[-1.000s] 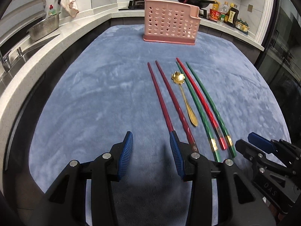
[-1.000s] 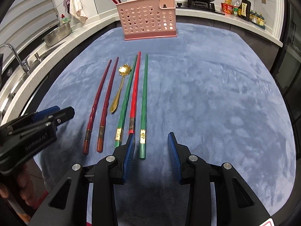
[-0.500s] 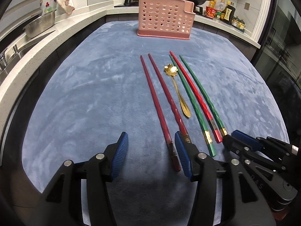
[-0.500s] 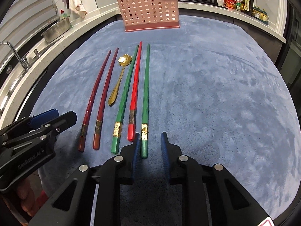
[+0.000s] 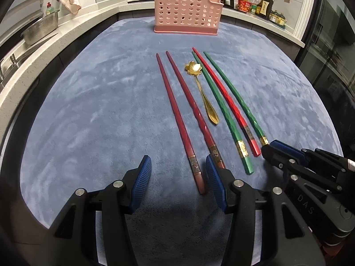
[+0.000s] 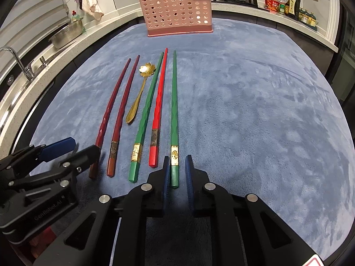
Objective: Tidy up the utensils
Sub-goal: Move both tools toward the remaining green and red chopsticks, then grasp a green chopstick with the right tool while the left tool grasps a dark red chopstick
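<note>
Grippers closing in on two chopsticks at the near ends of the row.

Right gripper, bottom centre of its view, has narrowed over the last second and now straddles the butt of the rightmost green chopstick, not quite pinching it. Left gripper stays spread wide, having slid over so the outer dark red chopstick lies between its fingers. Gold spoon rests mid-row on the blue bench; pink holder stands upper centre, far off. Grasping looks imminent.
</note>
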A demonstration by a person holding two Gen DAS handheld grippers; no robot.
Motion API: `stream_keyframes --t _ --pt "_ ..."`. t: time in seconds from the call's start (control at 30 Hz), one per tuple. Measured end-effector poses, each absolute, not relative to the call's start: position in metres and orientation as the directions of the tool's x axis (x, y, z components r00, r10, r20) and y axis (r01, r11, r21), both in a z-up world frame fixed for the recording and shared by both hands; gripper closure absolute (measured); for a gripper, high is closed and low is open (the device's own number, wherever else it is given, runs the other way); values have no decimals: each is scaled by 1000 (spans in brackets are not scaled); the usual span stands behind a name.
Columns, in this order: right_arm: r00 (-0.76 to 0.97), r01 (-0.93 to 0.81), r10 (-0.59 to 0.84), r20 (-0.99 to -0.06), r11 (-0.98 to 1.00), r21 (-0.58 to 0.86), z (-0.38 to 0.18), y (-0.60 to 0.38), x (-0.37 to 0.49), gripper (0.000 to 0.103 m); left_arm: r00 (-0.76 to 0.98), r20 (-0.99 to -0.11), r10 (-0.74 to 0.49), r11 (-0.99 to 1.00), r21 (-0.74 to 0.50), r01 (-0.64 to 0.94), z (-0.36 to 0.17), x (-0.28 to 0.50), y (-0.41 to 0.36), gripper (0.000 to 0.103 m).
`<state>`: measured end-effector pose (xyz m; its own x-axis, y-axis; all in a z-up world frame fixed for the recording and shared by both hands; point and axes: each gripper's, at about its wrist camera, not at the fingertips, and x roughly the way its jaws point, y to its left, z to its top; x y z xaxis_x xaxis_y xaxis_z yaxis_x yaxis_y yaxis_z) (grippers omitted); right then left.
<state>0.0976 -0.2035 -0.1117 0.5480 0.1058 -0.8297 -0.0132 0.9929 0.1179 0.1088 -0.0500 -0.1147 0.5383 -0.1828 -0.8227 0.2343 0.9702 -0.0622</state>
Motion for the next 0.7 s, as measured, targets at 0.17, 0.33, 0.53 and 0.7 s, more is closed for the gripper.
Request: stream_keyframes --t 0.17,0.33,0.53,0.7 --pt "548 -13 108 -829 993 120 -112 -204 97 91 525 -831 -183 971 -70 227 -120 110 -49 55" --pt "548 -14 108 -829 993 120 -112 -204 97 91 532 -826 -185 972 -74 222 -122 109 -47 59" --pt "548 -14 107 -829 993 119 -112 -204 97 91 536 -822 -193 972 -85 219 -122 108 -45 70" --pt "548 -15 108 -829 993 119 -112 -203 97 91 535 -819 -208 970 -101 223 -122 108 -44 81"
